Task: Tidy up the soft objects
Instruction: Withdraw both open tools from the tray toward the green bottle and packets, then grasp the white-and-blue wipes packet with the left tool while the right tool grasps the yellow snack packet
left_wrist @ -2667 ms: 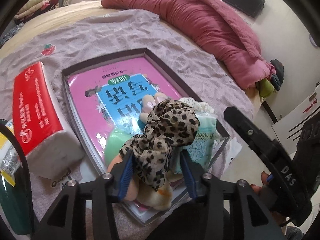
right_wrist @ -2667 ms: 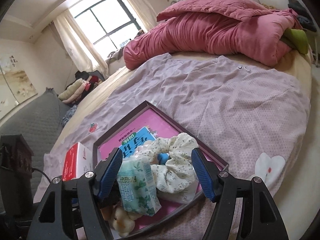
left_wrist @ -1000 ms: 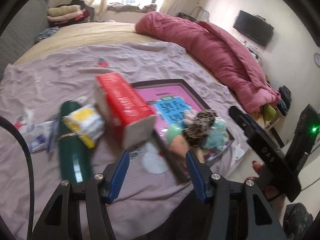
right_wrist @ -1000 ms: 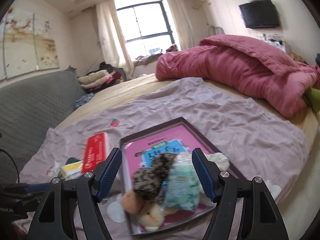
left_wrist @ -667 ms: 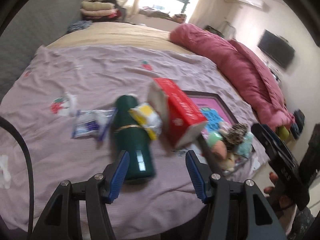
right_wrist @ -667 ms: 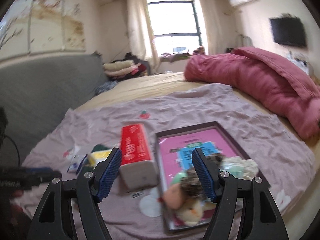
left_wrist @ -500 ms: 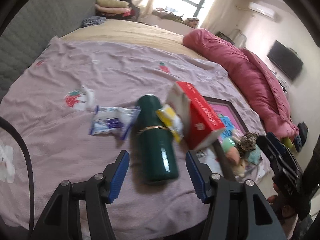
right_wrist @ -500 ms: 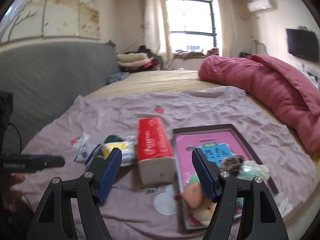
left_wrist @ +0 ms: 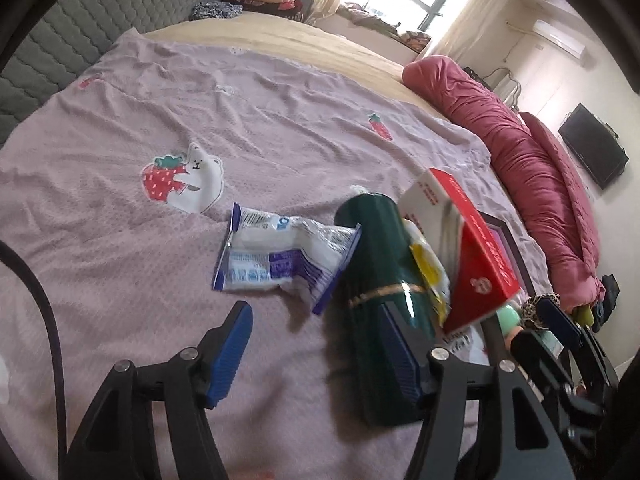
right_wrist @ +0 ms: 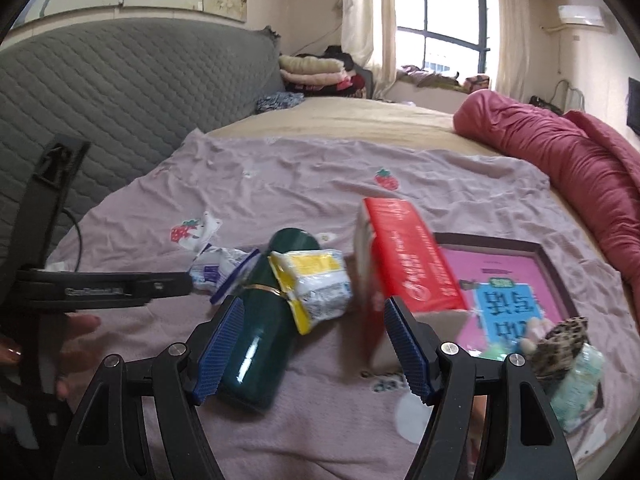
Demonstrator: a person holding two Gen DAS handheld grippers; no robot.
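A bed [right_wrist: 320, 128] under a mauve sheet [left_wrist: 120, 272] holding a green bottle [right_wrist: 264, 332], tissue packs [left_wrist: 276, 260], red box [right_wrist: 408, 260], and framed tray [right_wrist: 552, 264].

Bright window [right_wrist: 448, 20] daylight, slight motion blur, strong fisheye edge distortion

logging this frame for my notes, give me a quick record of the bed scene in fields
surface: mauve strawberry-print bedsheet
left gripper: jaws open, empty
right gripper: jaws open, empty
loose items: blue-and-white plastic packet, dark green bottle, yellow-and-white packet, red tissue pack
tray: dark-framed pink tray holding a leopard-print scrunchie
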